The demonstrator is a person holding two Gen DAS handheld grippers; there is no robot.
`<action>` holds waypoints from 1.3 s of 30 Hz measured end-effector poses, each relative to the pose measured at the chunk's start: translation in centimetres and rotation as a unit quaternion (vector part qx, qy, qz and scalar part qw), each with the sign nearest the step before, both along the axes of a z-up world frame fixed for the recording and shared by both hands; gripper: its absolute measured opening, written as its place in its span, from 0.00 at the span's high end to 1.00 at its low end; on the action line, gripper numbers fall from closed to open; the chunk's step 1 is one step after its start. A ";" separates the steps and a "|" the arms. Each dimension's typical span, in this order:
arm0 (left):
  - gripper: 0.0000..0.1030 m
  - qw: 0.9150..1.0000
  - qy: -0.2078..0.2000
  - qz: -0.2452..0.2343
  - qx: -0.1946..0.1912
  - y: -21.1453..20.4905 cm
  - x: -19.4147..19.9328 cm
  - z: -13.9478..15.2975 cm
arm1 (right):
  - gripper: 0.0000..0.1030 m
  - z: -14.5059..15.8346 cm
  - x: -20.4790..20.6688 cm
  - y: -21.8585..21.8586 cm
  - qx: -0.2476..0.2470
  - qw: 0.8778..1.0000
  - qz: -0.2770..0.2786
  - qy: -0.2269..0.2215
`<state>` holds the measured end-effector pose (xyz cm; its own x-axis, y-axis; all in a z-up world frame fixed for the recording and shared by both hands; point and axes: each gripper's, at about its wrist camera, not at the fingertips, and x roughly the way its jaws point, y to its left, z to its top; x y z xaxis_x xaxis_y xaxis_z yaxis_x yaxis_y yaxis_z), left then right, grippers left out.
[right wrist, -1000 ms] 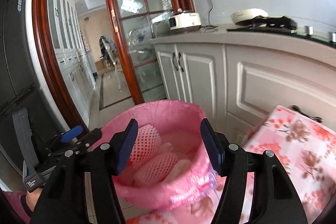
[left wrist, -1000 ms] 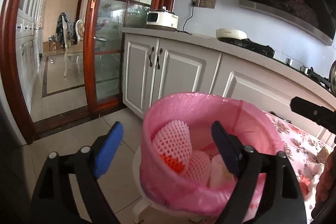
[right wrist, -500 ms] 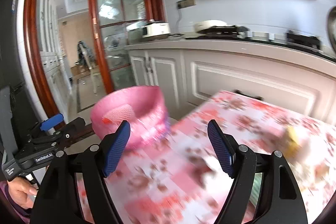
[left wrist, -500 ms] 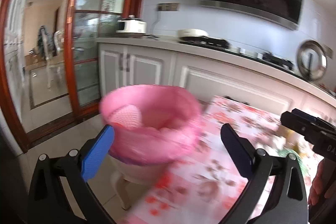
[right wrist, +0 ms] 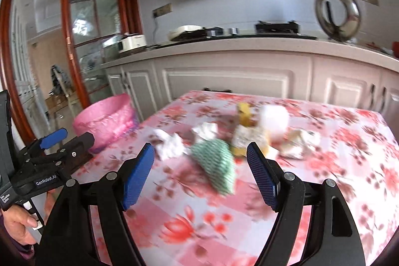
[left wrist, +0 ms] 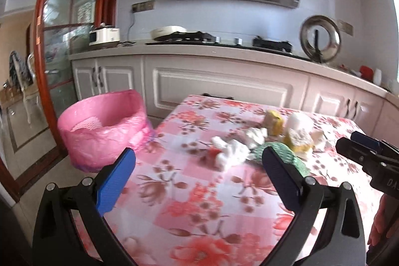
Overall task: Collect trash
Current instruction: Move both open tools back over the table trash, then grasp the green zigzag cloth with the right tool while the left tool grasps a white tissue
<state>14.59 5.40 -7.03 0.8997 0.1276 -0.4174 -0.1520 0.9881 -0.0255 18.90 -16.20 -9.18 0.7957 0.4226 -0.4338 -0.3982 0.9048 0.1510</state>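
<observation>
A pile of trash lies on the floral tablecloth (left wrist: pixel 199 203): crumpled white tissues (left wrist: pixel 230 152) (right wrist: pixel 170 145), a green foam net (right wrist: pixel 217 163) (left wrist: pixel 281 153), yellow scraps (left wrist: pixel 274 122) (right wrist: pixel 244 114) and a white cup-like piece (right wrist: pixel 274 120). A bin with a pink bag (left wrist: pixel 104 129) (right wrist: pixel 107 120) stands left of the table and holds white foam nets. My left gripper (left wrist: pixel 198 177) is open and empty above the cloth, short of the tissues. My right gripper (right wrist: pixel 199 166) is open and empty, with the green net between and beyond its fingertips.
White kitchen cabinets and a counter (left wrist: pixel 224 51) with a stove and rice cooker (left wrist: pixel 104 36) run behind the table. A glass door with a red wooden frame (left wrist: pixel 42 54) stands at the left. The right gripper shows at the right edge of the left wrist view (left wrist: pixel 369 158).
Both grippers have swung right, from over the pink bin to over the table. The trash pile has come into view. Both stay open.
</observation>
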 end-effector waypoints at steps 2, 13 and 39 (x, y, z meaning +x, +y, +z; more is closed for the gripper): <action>0.05 1.000 0.006 -0.011 0.004 -1.2 0.2 -0.6 | 0.29 -0.5 0.2 -0.8 0.001 1.000 -0.008 0.006; 0.05 0.999 0.040 -0.024 0.011 -2.2 3.9 -4.1 | 0.29 -4.6 4.0 -0.9 -0.015 0.997 -0.032 0.065; 0.05 0.996 0.081 0.013 -0.031 3.5 6.0 -6.2 | 0.43 -9.2 13.9 7.8 -0.075 0.980 0.012 0.185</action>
<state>20.59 8.88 -13.27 0.8166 0.1206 -0.5644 -0.1855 0.9809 -0.0588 32.77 -8.43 -18.37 0.5633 0.3480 -0.7494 -0.3627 0.9191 0.1541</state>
